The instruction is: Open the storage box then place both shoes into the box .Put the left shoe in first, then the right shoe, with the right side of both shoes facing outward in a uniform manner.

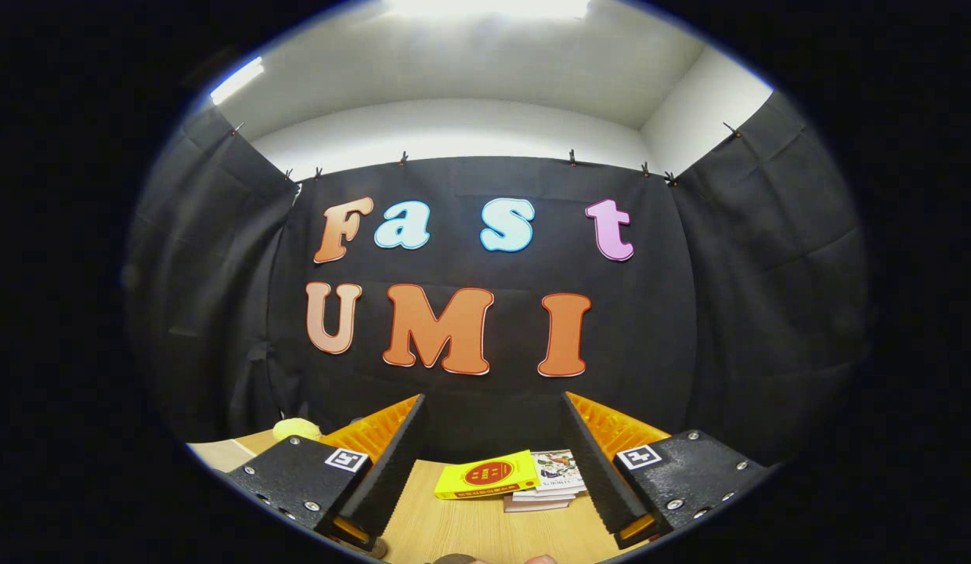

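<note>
In the gripper view, the gripper (493, 415) is held level above a light wooden tabletop (470, 533), its fingers spread wide with nothing between them. Just ahead of them lie a flat yellow box with a red round mark (487, 475) atop a small stack of thin booklets (550, 479). Storage box and shoes lie outside what can be seen here; likely the best start is tilting downward to find the box lid before closing in.

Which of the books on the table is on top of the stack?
The yellow book is on top, lying between the open fingers and partly covering the white books stacked beneath it on the wooden table.
</note>
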`<state>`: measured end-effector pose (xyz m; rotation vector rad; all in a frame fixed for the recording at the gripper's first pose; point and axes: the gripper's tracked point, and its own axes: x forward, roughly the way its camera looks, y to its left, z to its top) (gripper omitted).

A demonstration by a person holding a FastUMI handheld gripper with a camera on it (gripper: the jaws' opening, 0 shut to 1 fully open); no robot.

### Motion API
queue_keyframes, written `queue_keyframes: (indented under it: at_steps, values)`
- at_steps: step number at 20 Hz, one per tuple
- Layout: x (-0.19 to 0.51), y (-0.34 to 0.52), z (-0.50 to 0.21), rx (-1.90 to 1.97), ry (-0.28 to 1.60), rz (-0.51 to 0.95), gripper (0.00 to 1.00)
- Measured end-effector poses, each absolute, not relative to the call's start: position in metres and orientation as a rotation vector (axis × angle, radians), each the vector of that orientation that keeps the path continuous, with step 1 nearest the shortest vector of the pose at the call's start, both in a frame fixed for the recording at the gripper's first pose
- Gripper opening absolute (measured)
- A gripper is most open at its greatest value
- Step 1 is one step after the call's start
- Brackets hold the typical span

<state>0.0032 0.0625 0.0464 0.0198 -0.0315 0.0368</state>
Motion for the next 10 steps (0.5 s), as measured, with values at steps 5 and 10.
queue_keyframes:
  at_steps: [5,10]
  values:
    - [0.007,0.071,0.041,0.028,0.000,0.054,0.99]
    - [0.013,0.098,0.022,0.071,0.074,0.114,0.99]
